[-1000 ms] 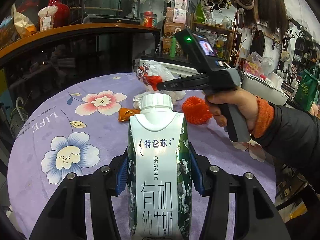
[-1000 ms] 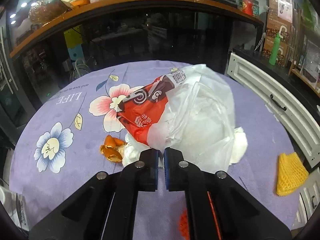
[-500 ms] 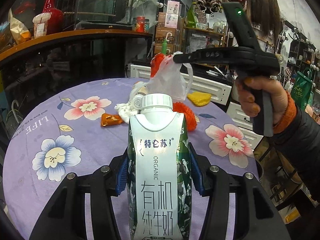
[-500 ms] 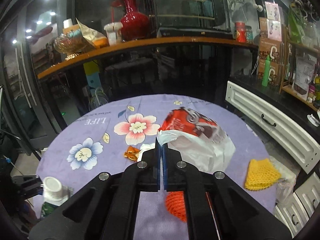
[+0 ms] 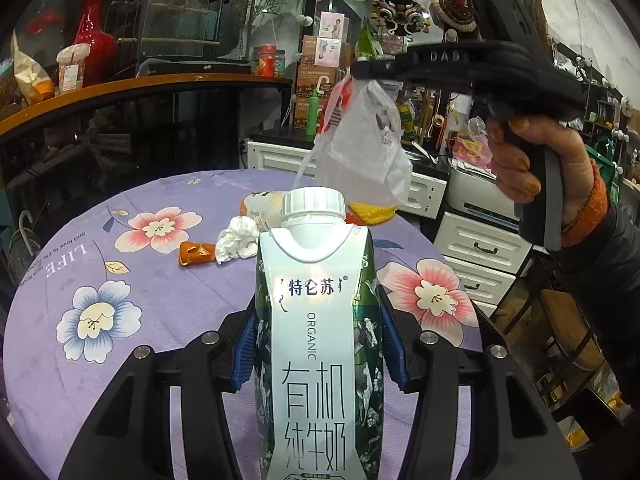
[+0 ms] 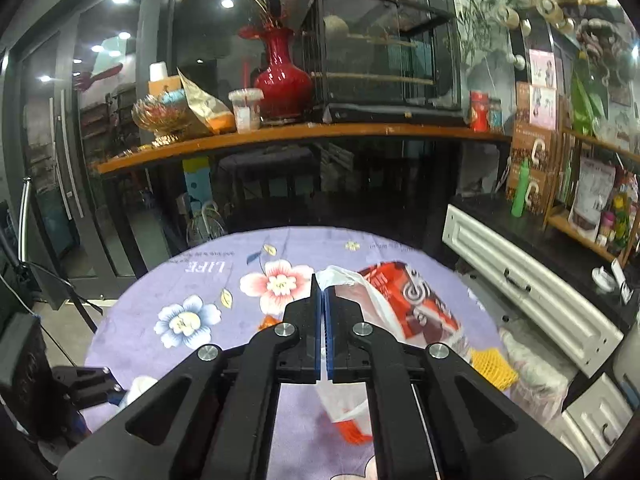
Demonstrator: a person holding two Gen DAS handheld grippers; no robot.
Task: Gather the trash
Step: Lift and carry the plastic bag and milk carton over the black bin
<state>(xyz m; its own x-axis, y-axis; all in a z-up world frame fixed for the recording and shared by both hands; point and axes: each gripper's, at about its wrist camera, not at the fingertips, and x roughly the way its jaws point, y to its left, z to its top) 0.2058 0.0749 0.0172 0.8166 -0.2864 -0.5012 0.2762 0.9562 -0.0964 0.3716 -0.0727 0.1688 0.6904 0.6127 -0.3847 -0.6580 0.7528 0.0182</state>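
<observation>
My left gripper (image 5: 316, 340) is shut on a white and green milk carton (image 5: 318, 332) with a white cap, held upright above the purple flowered table (image 5: 120, 320). My right gripper (image 6: 322, 280) is shut on the rim of a white and red plastic bag (image 6: 404, 304), which hangs from it high above the table in the left wrist view (image 5: 360, 148). On the table lie a crumpled white tissue (image 5: 238, 238), an orange wrapper (image 5: 194, 252), a tipped bottle (image 5: 262, 204) and a yellow net (image 5: 374, 210).
White drawer cabinets (image 5: 480, 240) stand just beyond the table's right edge. A dark counter with an orange top (image 5: 140, 84) carries a red vase (image 5: 94, 40) behind the table. The yellow net also shows in the right wrist view (image 6: 492, 368).
My right gripper has lifted the plastic bag off the table and raised it high. That uncovered the bottle and tissue. My left gripper still holds the carton.
</observation>
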